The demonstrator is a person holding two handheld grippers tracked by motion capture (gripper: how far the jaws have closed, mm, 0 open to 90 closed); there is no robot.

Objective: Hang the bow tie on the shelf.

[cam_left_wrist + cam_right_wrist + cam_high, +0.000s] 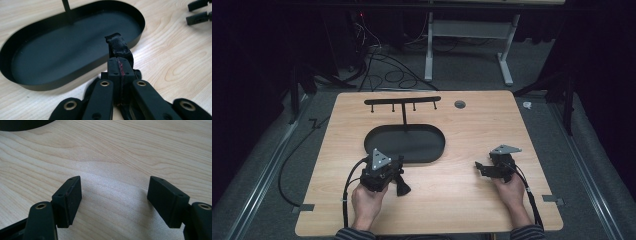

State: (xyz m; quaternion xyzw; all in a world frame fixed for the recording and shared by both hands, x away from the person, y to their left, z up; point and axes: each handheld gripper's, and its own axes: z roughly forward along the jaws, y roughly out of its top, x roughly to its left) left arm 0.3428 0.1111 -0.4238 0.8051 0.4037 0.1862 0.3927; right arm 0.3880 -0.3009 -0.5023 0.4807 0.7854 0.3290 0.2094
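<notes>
light wooden table (472, 200) with black oval tray (404, 143) near centre

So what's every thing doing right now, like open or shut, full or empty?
Left gripper: fingers shut on a black ribbon, beside the tray.
Right gripper: fingers open, nothing between them, over bare wood.
Black oval tray: empty, flat on the table.
Hook stand: upright in the tray, nothing hanging from its hooks.
</notes>
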